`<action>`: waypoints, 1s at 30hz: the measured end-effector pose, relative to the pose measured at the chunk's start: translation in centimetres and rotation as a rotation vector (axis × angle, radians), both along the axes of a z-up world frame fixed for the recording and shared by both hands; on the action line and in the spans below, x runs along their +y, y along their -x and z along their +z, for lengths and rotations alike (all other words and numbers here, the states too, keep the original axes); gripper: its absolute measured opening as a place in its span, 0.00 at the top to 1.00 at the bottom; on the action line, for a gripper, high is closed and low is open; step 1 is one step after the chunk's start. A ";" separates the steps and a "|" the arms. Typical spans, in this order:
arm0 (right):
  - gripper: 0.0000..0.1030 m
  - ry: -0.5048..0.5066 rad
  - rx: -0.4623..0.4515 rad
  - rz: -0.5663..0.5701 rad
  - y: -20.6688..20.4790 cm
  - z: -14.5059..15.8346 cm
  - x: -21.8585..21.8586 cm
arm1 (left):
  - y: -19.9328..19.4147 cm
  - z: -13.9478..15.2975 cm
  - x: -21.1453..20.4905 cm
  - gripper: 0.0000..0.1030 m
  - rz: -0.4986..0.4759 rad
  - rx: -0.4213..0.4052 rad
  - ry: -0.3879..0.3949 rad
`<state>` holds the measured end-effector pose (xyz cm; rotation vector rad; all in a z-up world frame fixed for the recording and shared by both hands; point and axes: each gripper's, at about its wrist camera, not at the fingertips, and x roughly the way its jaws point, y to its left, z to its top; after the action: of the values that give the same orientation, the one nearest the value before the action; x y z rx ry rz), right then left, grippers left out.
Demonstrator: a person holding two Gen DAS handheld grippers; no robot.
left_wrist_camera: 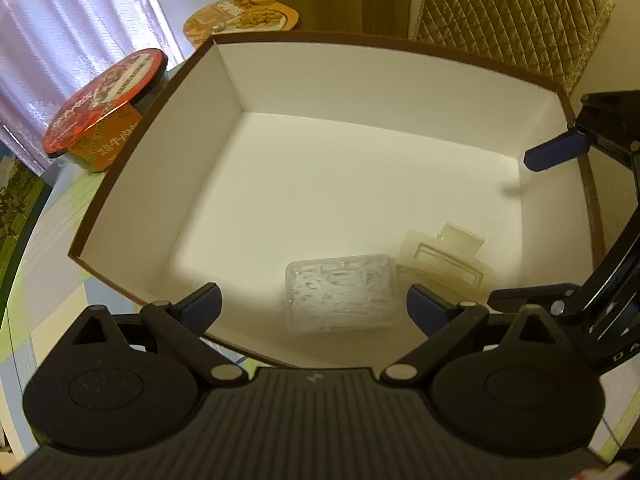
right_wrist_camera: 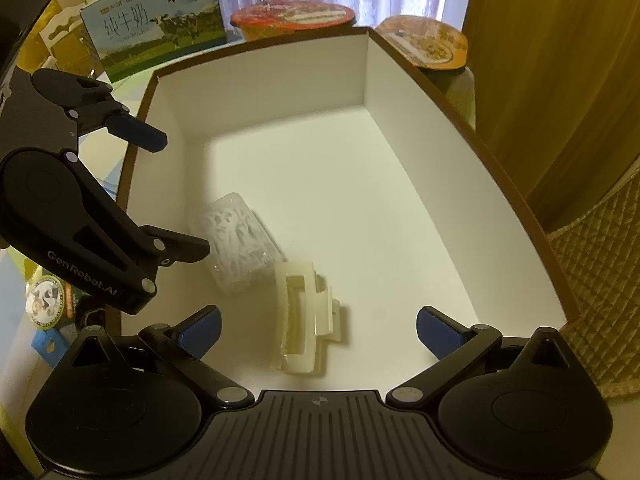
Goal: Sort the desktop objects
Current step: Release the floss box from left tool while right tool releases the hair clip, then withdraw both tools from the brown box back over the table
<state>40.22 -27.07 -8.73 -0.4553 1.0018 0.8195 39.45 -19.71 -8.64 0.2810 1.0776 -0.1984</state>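
Box (right_wrist_camera: 400,92): holds clear case (right_wrist_camera: 240,242) and cream clip (right_wrist_camera: 306,316), touching, lower centre.
Clip axis: runs away from right gripper (right_wrist_camera: 318,330), nearer.
Fingers: both grippers spread, empty; left gripper (left_wrist_camera: 314,304) above case.

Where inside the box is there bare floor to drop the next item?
The box floor is bare from the far wall to the middle. It is crowded at the near corner, where the clear case and the hair clip lie side by side.

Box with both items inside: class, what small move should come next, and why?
Probably lift both grippers clear. The clear case and cream hair clip already lie in the box; left gripper and right gripper hold nothing, jaws open.
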 end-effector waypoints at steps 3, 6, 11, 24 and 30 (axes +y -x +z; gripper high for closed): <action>0.02 -0.014 -0.010 0.002 0.3 0.5 -0.2 | 0.6 0.7 0.0 0.04 0.013 -0.016 0.009; 0.02 -0.031 -0.019 -0.005 0.5 1.1 -0.4 | 1.2 1.3 -0.1 0.04 0.024 -0.034 0.012; 0.02 -0.061 -0.033 -0.016 1.0 2.0 -0.7 | 2.2 2.4 -0.2 0.04 0.045 -0.052 0.017; 0.02 -0.128 -0.073 -0.056 3.8 4.3 -1.0 | 5.9 5.7 1.6 0.03 0.090 -0.108 0.050; 0.02 -0.150 -0.082 -0.093 6.0 5.2 -1.1 | 8.4 7.0 2.8 0.03 0.089 -0.137 0.054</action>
<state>34.20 -28.12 -3.56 -0.3091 0.8724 0.7796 31.06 -16.95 -1.64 0.1948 0.9458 -0.1264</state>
